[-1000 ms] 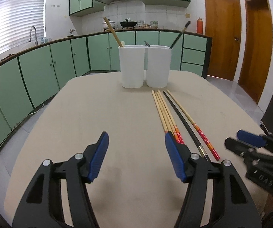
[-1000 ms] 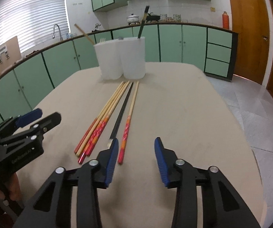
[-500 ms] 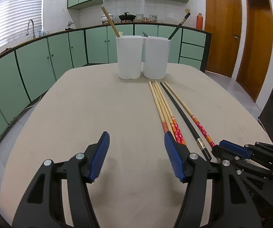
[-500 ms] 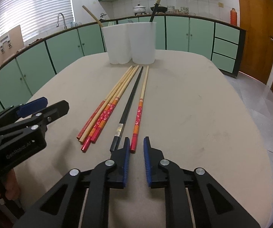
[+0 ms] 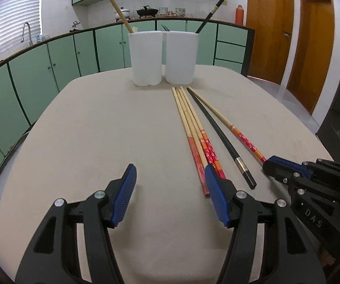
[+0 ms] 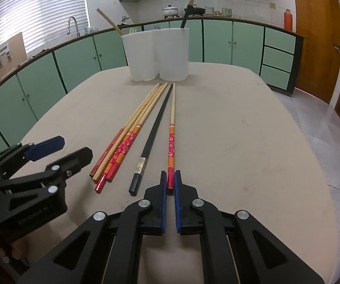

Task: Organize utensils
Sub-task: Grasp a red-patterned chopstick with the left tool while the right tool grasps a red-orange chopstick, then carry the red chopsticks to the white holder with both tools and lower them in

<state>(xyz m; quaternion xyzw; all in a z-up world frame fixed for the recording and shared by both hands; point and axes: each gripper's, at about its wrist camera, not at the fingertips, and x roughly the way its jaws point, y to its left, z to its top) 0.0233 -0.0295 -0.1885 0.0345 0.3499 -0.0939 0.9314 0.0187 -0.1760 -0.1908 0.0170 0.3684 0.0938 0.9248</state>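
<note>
Several chopsticks lie side by side on the beige table [image 6: 240, 142]: a bundle of bamboo ones with red ends [image 6: 132, 132], a black one [image 6: 155, 123], and a lone red-ended bamboo chopstick [image 6: 171, 137]. My right gripper [image 6: 170, 182] is nearly shut around the red end of the lone chopstick, which still lies on the table. My left gripper [image 5: 170, 184] is open and empty; its right finger hangs over the bundle's red ends [image 5: 203, 151]. The right gripper also shows in the left wrist view [image 5: 271, 165].
Two white holder cups [image 5: 162, 56] stand together at the table's far end, holding a bamboo chopstick [image 5: 120, 14] and a black chopstick [image 5: 211, 14]. Green kitchen cabinets [image 5: 51, 71] curve round behind. Wooden doors [image 5: 269, 23] are at the right.
My right gripper has moved forward and closed from wide open to nearly shut around the lone chopstick's red end. My left gripper has stayed open, creeping slightly forward.
</note>
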